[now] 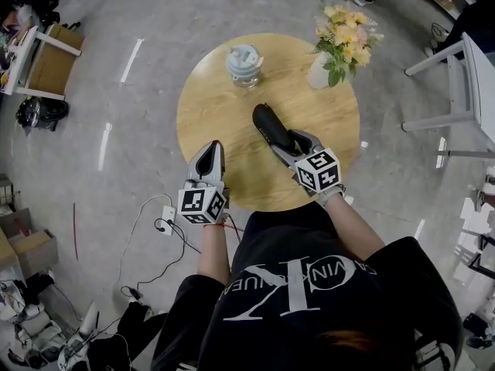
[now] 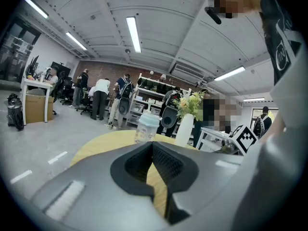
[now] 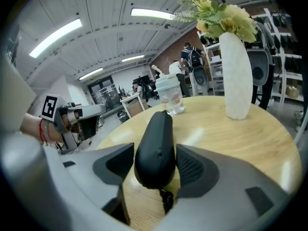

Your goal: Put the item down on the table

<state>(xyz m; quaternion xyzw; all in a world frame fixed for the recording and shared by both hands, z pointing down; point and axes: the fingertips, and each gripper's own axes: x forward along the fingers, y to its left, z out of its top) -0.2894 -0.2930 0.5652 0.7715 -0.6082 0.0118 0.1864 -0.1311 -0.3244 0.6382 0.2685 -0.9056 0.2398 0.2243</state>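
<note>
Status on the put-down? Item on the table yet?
Done: the black case is over the round table. In hand: the right gripper is clamped on it; I can't tell whether it touches the wood. To do: set it down, open the jaws, withdraw. The left gripper is shut and empty.

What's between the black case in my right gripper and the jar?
Nothing: only bare table lies between the black case and the jar. The head view shows it best.
</note>
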